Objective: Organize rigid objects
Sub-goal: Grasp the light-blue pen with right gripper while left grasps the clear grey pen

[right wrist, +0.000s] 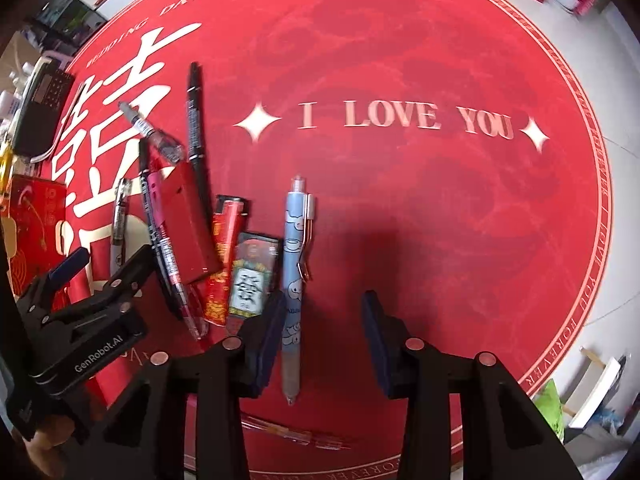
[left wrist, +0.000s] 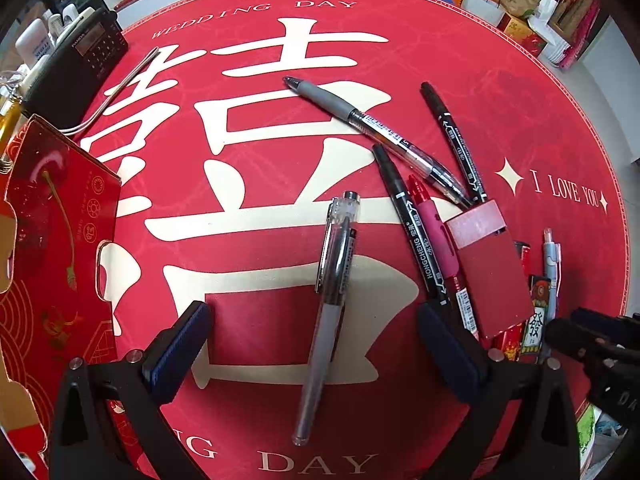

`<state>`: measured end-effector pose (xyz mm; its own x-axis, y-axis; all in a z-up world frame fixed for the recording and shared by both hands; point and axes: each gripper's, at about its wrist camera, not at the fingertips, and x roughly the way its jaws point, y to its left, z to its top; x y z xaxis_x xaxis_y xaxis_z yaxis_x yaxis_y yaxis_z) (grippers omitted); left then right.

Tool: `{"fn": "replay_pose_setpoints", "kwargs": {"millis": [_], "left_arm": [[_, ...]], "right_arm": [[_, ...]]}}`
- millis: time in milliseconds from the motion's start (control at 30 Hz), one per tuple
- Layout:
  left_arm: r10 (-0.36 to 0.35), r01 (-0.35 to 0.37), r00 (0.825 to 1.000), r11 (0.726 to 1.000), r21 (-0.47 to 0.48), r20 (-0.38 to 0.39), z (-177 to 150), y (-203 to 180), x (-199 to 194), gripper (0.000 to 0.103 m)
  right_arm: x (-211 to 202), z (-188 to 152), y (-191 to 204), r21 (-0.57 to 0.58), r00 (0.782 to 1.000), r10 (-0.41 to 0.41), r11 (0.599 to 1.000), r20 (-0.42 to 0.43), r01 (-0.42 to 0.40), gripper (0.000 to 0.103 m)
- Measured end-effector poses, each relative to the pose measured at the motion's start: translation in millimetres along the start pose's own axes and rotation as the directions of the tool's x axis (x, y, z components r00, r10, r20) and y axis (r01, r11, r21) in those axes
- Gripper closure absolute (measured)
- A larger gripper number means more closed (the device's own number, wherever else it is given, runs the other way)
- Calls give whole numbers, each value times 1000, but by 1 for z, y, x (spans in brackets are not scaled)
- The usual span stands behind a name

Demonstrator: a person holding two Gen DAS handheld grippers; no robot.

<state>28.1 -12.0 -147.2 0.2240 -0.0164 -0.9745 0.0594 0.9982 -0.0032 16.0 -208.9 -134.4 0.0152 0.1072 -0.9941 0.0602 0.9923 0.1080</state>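
A clear-capped grey pen lies on the red round mat, straight between the wide-apart fingers of my left gripper, which is open and touches nothing. My right gripper points down over a light-blue cartoon pen. That pen lies between its fingers, close against the left pad, with a clear gap to the right pad. Nothing is gripped. A heap to the side holds two black markers, a pink-red pen, a clear grey-grip pen, a small red case and two lighters.
A red gift box stands at the mat's left edge, with a black radio and its cable behind it. Bags and boxes line the far side. The left gripper's body sits close beside the right one. The mat's "I LOVE YOU" side is bare.
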Motion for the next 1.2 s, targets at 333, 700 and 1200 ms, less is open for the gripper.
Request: {"fn": "replay_pose_setpoints", "kwargs": {"millis": [333, 700, 1200], "left_arm": [[-10, 11, 999, 1000, -16, 43, -11, 7, -2, 0], [-11, 11, 1000, 1000, -16, 18, -3, 1, 1, 1], [-112, 112, 992, 994, 1, -53, 4, -16, -34, 90]], "right_arm": [[1, 0, 45, -99, 993, -114, 989, 3, 114, 61], [4, 2, 54, -153, 994, -106, 983, -16, 102, 92], [-36, -3, 43, -93, 998, 50, 994, -27, -52, 92]]}}
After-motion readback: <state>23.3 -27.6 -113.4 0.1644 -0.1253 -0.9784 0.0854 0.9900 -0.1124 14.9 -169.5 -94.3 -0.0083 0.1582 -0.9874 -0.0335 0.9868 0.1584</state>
